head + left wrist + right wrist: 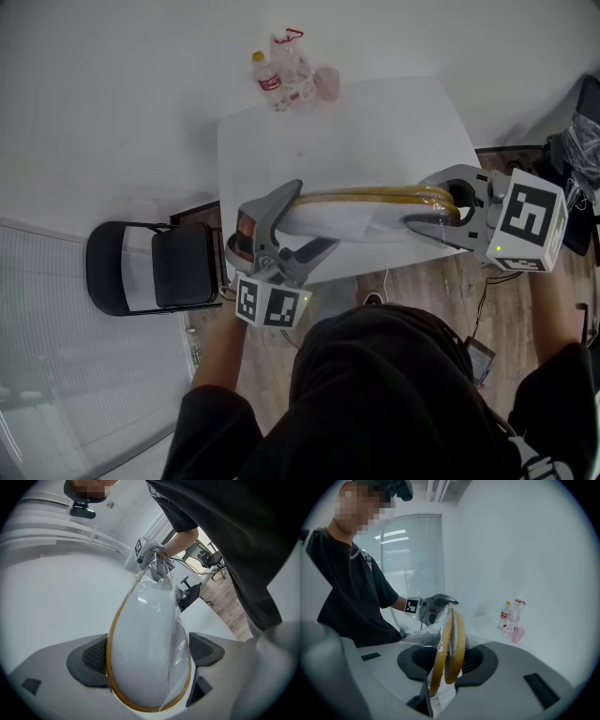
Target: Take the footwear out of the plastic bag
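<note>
Footwear (380, 196) inside plastic bag (328, 222) spans between both grippers, above worktop (375, 122); right gripper (420, 203) clamped on paired soles edge-on, left gripper (315, 215) pinching the far end across its width

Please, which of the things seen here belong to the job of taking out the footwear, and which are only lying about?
Belong to the job:
- footwear
- plastic bag around it
- left gripper and right gripper, each clamped on one end

Only lying about:
- two bottles and pink cup on the white table
- black chair
</note>
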{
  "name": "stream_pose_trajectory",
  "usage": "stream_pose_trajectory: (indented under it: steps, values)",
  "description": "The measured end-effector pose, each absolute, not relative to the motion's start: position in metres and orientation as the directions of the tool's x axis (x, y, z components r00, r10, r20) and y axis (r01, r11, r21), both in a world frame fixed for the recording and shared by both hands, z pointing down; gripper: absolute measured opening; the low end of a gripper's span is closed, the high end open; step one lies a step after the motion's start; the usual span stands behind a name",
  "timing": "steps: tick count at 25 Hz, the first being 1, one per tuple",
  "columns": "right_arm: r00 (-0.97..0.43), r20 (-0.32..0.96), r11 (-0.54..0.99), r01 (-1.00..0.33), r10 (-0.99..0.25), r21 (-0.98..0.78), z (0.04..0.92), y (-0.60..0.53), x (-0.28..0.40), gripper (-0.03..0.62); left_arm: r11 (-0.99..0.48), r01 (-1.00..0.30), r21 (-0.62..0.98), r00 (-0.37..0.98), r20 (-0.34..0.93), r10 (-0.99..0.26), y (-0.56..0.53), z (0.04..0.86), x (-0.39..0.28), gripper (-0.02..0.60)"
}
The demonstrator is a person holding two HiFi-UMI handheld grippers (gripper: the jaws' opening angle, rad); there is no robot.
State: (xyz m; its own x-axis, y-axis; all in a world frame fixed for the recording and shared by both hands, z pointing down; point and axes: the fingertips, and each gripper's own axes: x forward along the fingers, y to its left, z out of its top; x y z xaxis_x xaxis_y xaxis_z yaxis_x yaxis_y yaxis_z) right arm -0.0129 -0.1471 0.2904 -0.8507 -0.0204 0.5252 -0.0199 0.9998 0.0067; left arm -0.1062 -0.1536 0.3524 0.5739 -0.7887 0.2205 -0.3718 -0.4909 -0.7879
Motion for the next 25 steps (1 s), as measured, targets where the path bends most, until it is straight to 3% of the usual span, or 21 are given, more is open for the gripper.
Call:
stream_pose_trajectory:
  steps: [8,14,15,17,21,25]
  values:
    - [-0.783,0.611,0.981,0.0,-0.122,0.195,0.305,-0.152,-0.016,0.075,-0.624,-0.419,-0.66,0.576,0.338,-0.744,-0.154,0.364,-0.117,0.552]
    - [-0.806,0.591,0.974,0.098,-0.042,0.203,0.305,-0.141,-0.021,0.074,-0.74,-0.351,-0.574,0.585,0.482,-0.652,-0.161,0.39,-0.116,0.539]
    - [-0.808,0.588,0.972,0.106,-0.038,0.208,0.306,-0.14,-0.021,0.075,-0.752,-0.345,-0.562,0.589,0.494,-0.64,-0.16,0.394,-0.114,0.473]
    - [-0.812,0.581,0.968,0.107,-0.046,0.226,0.305,-0.142,-0.019,0.075,-0.766,-0.339,-0.546,0.594,0.507,-0.625,-0.16,0.397,-0.109,0.232]
    - [-0.796,0.602,0.96,0.121,-0.057,0.251,0.309,-0.146,-0.014,0.075,-0.818,-0.317,-0.48,0.612,0.555,-0.563,-0.16,0.408,-0.101,0.167]
    - [-0.788,0.611,0.953,0.128,-0.07,0.275,0.312,-0.147,-0.011,0.075,-0.845,-0.311,-0.435,0.629,0.573,-0.526,-0.159,0.414,-0.096,0.147]
